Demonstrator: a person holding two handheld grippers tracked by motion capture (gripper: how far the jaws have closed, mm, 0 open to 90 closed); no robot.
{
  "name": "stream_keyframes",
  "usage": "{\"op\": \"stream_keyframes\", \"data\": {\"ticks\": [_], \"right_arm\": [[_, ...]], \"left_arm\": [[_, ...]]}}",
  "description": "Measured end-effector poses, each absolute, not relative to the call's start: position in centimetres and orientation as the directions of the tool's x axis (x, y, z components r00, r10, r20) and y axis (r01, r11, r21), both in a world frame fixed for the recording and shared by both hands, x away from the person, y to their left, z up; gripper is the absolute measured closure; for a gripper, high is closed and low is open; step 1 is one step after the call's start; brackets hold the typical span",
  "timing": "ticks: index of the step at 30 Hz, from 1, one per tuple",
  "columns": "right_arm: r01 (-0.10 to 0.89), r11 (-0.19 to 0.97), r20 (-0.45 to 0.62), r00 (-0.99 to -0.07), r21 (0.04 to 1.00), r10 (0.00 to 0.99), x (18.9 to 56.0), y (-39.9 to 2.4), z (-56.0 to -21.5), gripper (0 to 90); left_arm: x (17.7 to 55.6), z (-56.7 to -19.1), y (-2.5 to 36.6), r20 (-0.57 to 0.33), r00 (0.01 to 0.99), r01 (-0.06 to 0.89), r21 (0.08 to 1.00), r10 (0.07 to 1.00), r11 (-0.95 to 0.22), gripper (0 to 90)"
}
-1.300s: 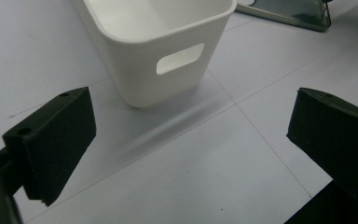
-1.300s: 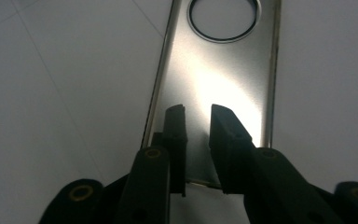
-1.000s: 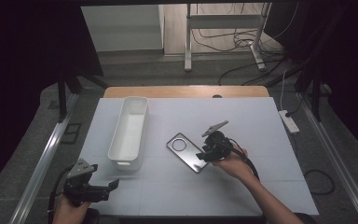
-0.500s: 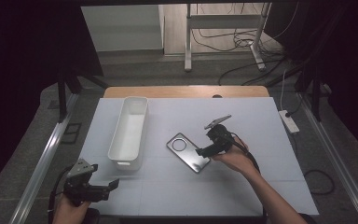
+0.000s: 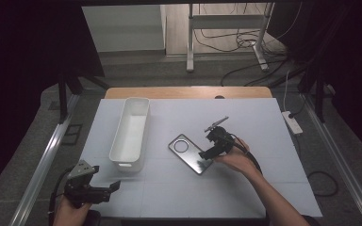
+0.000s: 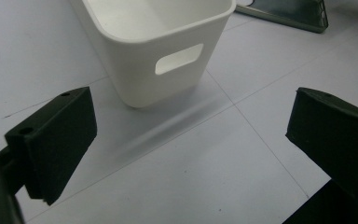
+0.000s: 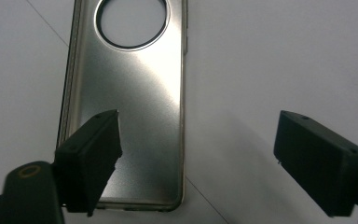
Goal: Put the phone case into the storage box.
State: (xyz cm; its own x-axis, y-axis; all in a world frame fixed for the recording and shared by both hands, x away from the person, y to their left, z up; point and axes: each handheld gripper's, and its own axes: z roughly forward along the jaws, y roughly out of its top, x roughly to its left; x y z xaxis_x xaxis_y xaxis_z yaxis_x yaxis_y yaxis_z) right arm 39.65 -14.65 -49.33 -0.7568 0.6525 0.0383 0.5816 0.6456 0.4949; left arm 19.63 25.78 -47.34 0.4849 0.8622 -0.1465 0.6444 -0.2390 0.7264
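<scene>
A: Phone case point(image 7: 126, 102) position?
B: Flat mid-table, right of the white bin point(image 5: 131, 132). Long axis runs straight away from the right gripper point(image 7: 198, 163), whose jaws are wide apart and empty; one jaw sits over the near end, the case offset toward it.
A: Left gripper point(image 6: 196, 149)?
B: Spread, empty, near the bin's end; farther off.
A: Change?
B: Right gripper has slid over the case's end.

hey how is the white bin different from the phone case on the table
The white bin is a deep, open-topped container with a handle slot in its end wall; the phone case is a thin flat plate with a round hole. The bin is matte white, the case shiny metallic grey. The bin is the larger and lies lengthwise away from the person; the case lies at a diagonal. The open right claw hovers over the case; the open left claw points at the bin. Both rest on the table.
</scene>
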Motion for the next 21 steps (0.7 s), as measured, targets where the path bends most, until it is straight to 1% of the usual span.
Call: {"op": "stream_keyframes", "data": {"ticks": [2,3,4,5,6,7,8,9,10,12,13,14,15,17,18,19,21], "right_arm": [[0.578,0.649,0.039,-0.761,0.494,0.648,39.7,-14.6,-49.4,20.0],[0.583,0.652,0.043,-0.761,0.485,0.648,39.7,-14.5,-49.9,24.8],[0.585,0.651,0.050,-0.761,0.484,0.646,39.8,-14.6,-50.0,27.7],[0.585,0.651,0.050,-0.761,0.484,0.646,39.8,-14.6,-50.0,27.7],[0.588,0.649,0.061,-0.762,0.482,0.645,39.8,-14.6,-50.1,30.4],[0.588,0.652,0.063,-0.764,0.479,0.643,39.9,-14.7,-50.3,34.6],[0.582,0.662,0.063,-0.771,0.472,0.633,40.0,-14.7,-50.5,41.0],[0.582,0.662,0.063,-0.771,0.472,0.633,40.0,-14.7,-50.5,41.0],[0.579,0.670,0.060,-0.776,0.464,0.628,40.0,-14.7,-50.7,48.9],[0.565,0.689,0.024,-0.781,0.455,0.625,39.9,-14.6,-50.6,58.7],[0.557,0.695,0.039,-0.792,0.454,0.609,40.0,-14.7,-50.5,63.0],[0.557,0.695,0.039,-0.792,0.454,0.609,40.0,-14.7,-50.5,63.0],[0.554,0.699,0.038,-0.795,0.452,0.606,39.9,-14.6,-50.5,66.8],[0.535,0.718,0.043,-0.814,0.445,0.579,39.7,-14.4,-50.4,80.5],[0.535,0.722,0.038,-0.814,0.439,0.580,39.5,-14.2,-50.4,82.3],[0.534,0.726,0.020,-0.811,0.433,0.585,39.5,-14.1,-50.3,86.2],[0.537,0.725,0.023,-0.810,0.432,0.586,39.5,-14.2,-50.3,86.7]], "left_arm": [[19.6,-47.3,25.8,-0.145,0.485,0.644,0.726,0.862,-0.240,2.4],[19.6,-47.3,25.8,-0.145,0.485,0.644,0.726,0.862,-0.240,2.4],[19.6,-47.3,25.8,-0.146,0.485,0.644,0.726,0.862,-0.240,2.4],[19.6,-47.3,25.8,-0.146,0.485,0.644,0.726,0.862,-0.240,2.4],[19.6,-47.3,25.8,-0.144,0.486,0.644,0.726,0.862,-0.241,2.4],[19.6,-47.3,25.8,-0.144,0.485,0.644,0.726,0.862,-0.242,2.4],[19.6,-47.3,25.8,-0.143,0.485,0.645,0.725,0.863,-0.243,2.4],[19.6,-47.3,25.8,-0.143,0.485,0.645,0.725,0.863,-0.243,2.4],[19.7,-47.3,25.7,-0.143,0.485,0.645,0.724,0.863,-0.243,2.4],[19.7,-47.3,25.7,-0.141,0.485,0.646,0.723,0.863,-0.244,2.4],[19.7,-47.3,25.7,-0.141,0.485,0.646,0.723,0.863,-0.245,2.4],[19.7,-47.3,25.7,-0.141,0.485,0.646,0.723,0.863,-0.245,2.4],[19.7,-47.3,25.7,-0.141,0.485,0.646,0.723,0.863,-0.245,2.4],[19.6,-47.3,25.7,-0.141,0.485,0.646,0.723,0.863,-0.244,2.4],[19.6,-47.3,25.8,-0.142,0.484,0.646,0.724,0.863,-0.243,2.4],[19.6,-47.3,25.8,-0.143,0.482,0.645,0.725,0.865,-0.240,2.4],[19.6,-47.3,25.8,-0.142,0.480,0.644,0.727,0.866,-0.238,2.4]]}}
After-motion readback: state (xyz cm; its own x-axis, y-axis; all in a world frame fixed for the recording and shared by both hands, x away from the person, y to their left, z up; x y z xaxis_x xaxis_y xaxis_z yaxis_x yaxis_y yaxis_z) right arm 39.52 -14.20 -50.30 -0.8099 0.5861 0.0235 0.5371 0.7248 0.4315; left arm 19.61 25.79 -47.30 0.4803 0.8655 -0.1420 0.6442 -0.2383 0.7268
